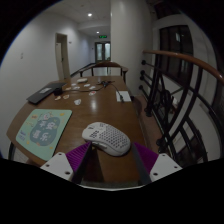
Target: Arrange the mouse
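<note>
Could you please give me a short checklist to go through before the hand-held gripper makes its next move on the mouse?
1. Mouse in view: ok. The white perforated mouse lies on the wooden table, just ahead of the fingers.
2. Hand-held gripper open: ok. Its purple pads stand apart, nothing between them.
3. Mouse centred on the gap: ok, roughly; it sits just ahead of the gap.
4. Contact with mouse: not ok yet; the fingers have not reached its sides.
5. Mouse mat free as a target: ok; it lies left of the mouse with nothing on it.
6. Table edge margin: cannot tell.
</note>
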### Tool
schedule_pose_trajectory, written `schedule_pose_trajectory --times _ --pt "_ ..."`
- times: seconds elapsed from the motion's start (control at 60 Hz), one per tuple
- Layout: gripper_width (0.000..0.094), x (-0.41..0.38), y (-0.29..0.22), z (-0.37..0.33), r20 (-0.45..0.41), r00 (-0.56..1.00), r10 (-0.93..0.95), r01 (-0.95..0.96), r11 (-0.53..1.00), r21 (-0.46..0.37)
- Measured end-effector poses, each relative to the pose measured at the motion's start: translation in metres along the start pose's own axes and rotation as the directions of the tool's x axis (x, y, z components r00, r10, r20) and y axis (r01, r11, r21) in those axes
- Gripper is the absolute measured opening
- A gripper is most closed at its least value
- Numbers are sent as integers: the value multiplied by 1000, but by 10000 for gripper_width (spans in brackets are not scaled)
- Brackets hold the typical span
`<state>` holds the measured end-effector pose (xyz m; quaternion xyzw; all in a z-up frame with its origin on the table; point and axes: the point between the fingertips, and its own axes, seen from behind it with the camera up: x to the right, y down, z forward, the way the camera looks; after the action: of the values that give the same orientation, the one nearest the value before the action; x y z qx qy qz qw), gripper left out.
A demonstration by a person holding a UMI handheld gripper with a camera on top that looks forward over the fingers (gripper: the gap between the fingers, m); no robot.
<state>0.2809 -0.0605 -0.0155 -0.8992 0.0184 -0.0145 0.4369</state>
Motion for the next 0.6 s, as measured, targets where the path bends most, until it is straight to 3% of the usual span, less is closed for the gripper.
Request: schedule_pose_trajectory --times 0.183,0.283,0.35,0.517,0.6 --pt "842 9 -38 50 11 1000 -20 21 1000 -12" --pt "810 16 -56 76 -4 1000 -5 5 1000 3" --pt "541 16 -62 84 -3 1000 -6 6 1000 0" --pt "346 18 -65 86 -30 999 19 -18 1000 21" --pt "324 23 -63 77 -58 997 54 -52 998 25"
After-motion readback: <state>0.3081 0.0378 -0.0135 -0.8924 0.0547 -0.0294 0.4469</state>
